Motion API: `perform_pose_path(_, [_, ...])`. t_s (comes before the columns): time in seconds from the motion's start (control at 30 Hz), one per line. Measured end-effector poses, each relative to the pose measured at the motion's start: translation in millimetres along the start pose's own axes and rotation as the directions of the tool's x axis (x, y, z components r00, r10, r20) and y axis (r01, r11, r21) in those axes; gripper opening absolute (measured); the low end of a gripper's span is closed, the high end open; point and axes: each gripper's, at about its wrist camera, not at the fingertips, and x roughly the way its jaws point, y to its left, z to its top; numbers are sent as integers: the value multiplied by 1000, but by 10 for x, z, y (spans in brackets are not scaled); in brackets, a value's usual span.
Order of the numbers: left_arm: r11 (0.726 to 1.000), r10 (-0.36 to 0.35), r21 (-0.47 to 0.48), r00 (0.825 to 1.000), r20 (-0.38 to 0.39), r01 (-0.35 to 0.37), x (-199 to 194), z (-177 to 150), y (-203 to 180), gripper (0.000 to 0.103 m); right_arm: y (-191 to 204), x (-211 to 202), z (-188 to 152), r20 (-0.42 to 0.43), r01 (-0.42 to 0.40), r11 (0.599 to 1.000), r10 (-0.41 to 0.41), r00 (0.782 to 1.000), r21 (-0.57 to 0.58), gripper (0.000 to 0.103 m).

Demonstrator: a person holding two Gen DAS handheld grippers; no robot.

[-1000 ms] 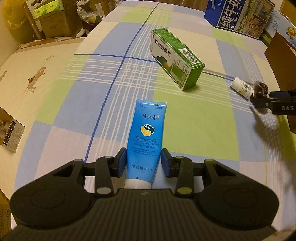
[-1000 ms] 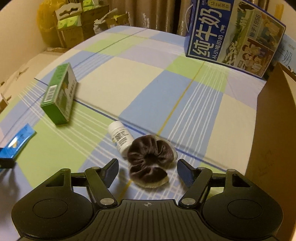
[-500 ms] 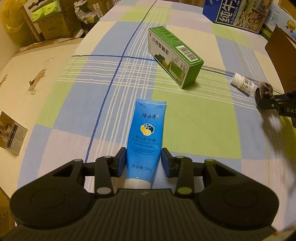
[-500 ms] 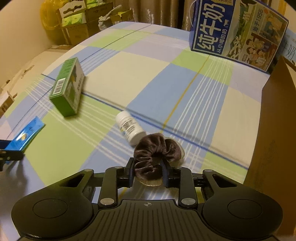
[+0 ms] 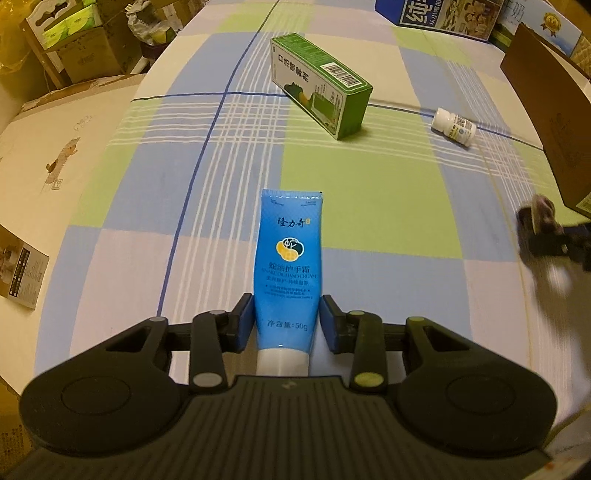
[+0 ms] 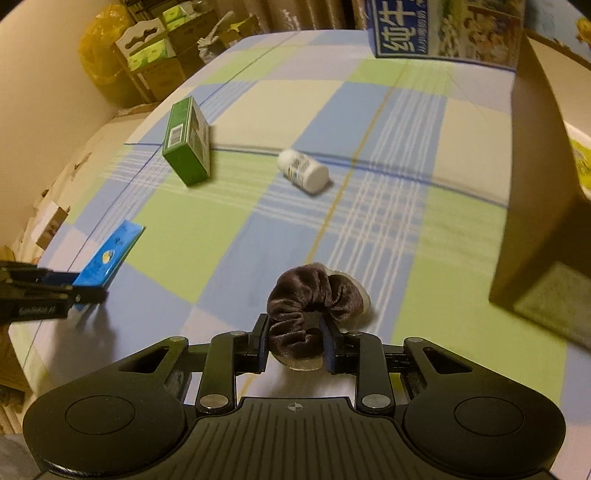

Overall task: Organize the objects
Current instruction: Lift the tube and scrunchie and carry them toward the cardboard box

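Since a second ago, the right gripper (image 6: 294,345) has closed on the brown velvet scrunchie (image 6: 314,295) and pulled it away from the small white bottle (image 6: 303,170). Back then the scrunchie lay right beside the bottle with the fingers wide apart around it. Now the bottle lies alone on its side, well apart from the scrunchie. The scrunchie is squeezed between the two fingers, and most of it sticks out in front of them. A pale round thing peeks out under it, but I cannot tell what it is.

The left gripper (image 5: 287,324) has not changed its hold. Its fingers press on both sides of the blue hand cream tube (image 5: 289,266), near the white cap end. The flat end of the tube points away over the checked bed sheet (image 5: 369,192).

The green box (image 5: 319,85) lies on the sheet farther back, between the tube and the blue milk carton box (image 6: 443,29). A brown cardboard box (image 6: 535,177) stands at the right side, near the scrunchie.
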Motion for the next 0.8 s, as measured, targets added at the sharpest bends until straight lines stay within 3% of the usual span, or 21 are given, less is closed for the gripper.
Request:
perform_pose_path(0.27, [999,-4,40,1000,9,4,19,46,-92,33,-31,-212,-95,47,2,999,-4,999,50,25])
perform_pose_path(0.6, [993,-104,60,994,42,102,-200,54,-374,32,-121,-576,-202,113,-1,994,-11,994,111,25])
perform_pose_path(0.8, [980,-174,111,980,98,163,-417,206,-659,32,-215,-822,-252,157,6,990,-29,987,144,25])
